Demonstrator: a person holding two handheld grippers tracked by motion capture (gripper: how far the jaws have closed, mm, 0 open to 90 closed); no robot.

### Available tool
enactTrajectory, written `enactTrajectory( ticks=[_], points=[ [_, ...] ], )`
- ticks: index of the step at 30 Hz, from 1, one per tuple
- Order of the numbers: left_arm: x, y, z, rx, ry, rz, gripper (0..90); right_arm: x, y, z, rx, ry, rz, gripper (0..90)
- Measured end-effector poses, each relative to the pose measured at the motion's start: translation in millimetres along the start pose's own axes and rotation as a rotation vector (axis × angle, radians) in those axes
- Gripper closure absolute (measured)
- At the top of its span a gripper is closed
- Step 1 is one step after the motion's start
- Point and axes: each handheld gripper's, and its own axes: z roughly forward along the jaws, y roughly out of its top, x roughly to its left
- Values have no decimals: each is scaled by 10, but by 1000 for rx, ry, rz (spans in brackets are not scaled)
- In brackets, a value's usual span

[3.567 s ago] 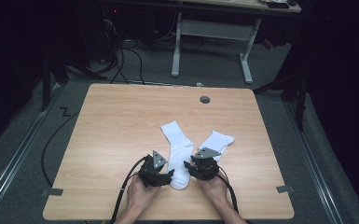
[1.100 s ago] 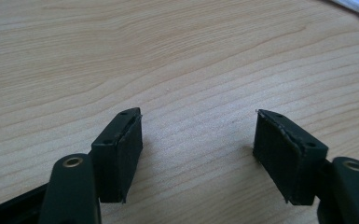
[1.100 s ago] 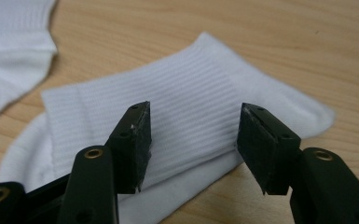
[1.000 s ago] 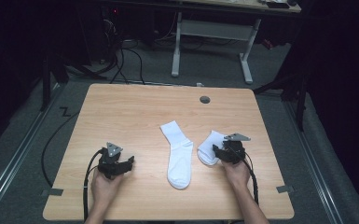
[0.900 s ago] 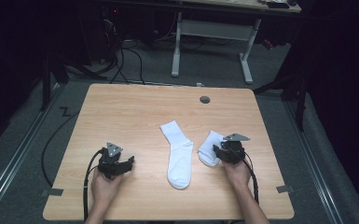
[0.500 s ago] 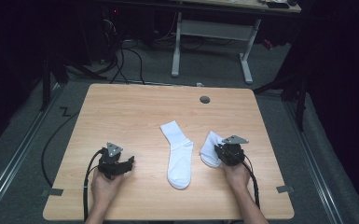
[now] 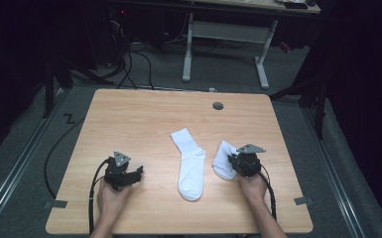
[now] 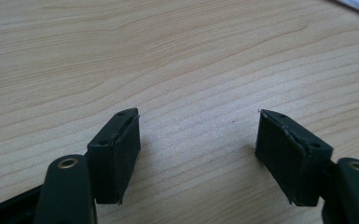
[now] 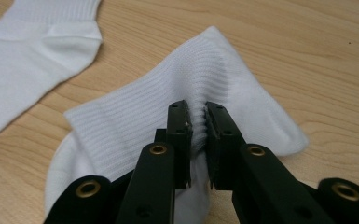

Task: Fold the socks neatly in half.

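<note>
My right gripper point(image 9: 196, 140) has just clenched the folded white ribbed cotton sock point(image 9: 191, 93), at three o'clock of the flat white sock point(image 7: 191, 163). Left gripper point(image 8: 198, 154) released, idle. Pairing remains.

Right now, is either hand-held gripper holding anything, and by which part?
The right hand-held gripper pinches the folded white ribbed sock by its cuff; the left hand-held gripper holds nothing.

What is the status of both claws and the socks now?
Right claw just closed, pinching folded sock. Left claw open, empty, on bare table. Flat sock lies apart. Nothing in the way.
</note>
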Motion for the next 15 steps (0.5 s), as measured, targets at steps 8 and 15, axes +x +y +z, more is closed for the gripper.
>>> enactTrajectory(
  ticks=[8,15],
  points=[
    [-2,1,1,0,2,-2,310,25,49,-140,-35,8,-17,813],
    [-3,1,1,0,2,-3,310,55,92,-242,-59,3,-43,813]
  ],
)
